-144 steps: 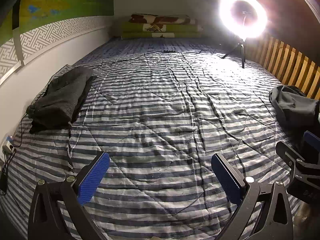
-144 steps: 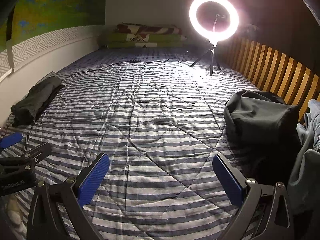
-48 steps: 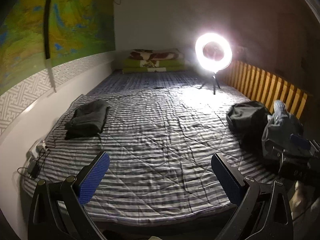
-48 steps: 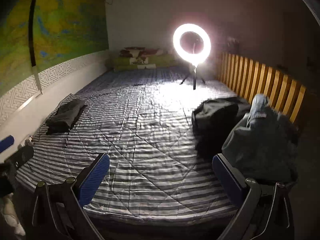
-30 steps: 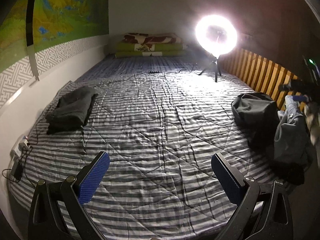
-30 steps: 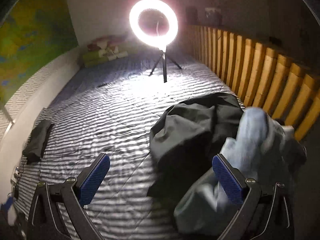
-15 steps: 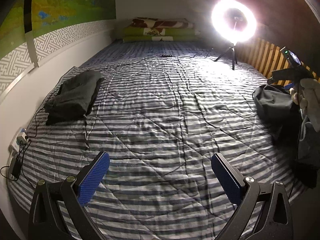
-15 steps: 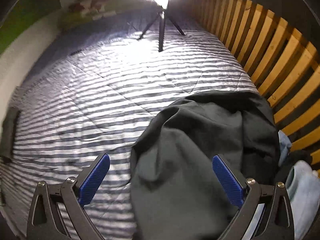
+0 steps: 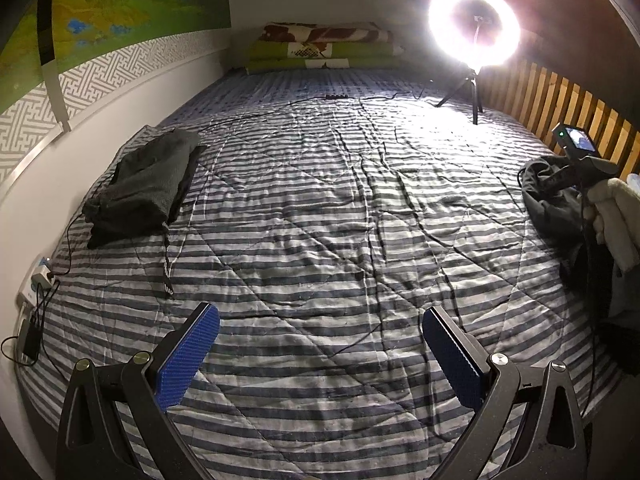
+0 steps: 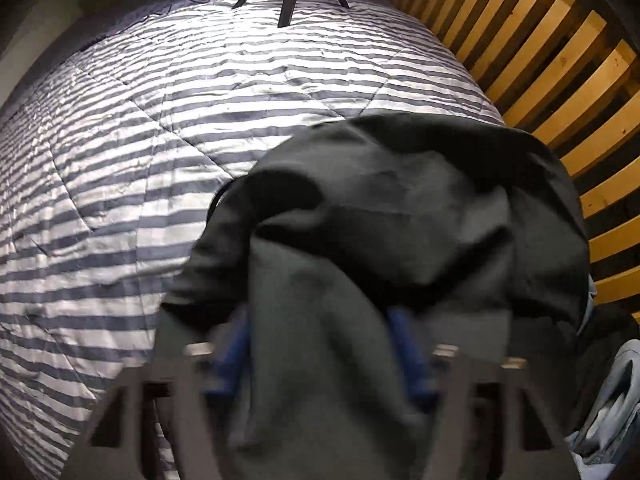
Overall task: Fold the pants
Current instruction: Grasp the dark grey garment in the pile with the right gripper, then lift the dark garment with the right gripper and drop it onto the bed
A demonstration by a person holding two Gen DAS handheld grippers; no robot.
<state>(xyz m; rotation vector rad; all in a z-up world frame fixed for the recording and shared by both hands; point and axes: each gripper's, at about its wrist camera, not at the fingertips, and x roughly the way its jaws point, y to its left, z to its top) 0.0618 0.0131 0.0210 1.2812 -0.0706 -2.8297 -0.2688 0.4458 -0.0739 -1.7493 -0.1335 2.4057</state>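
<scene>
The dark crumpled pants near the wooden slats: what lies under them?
Under the dark pants the striped quilt shows at their edge. Light blue clothing peeks out beside them; what lies directly beneath is covered.

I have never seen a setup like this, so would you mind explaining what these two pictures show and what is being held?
A person holds a two-finger gripper in each hand, each with a camera looking along its fingers. The left view shows the left gripper open over a striped quilt, with folded dark pants by the wall and a ring light at the far end. The right view shows the right gripper closing, a fold of the crumpled dark pants between its blue pads.
</scene>
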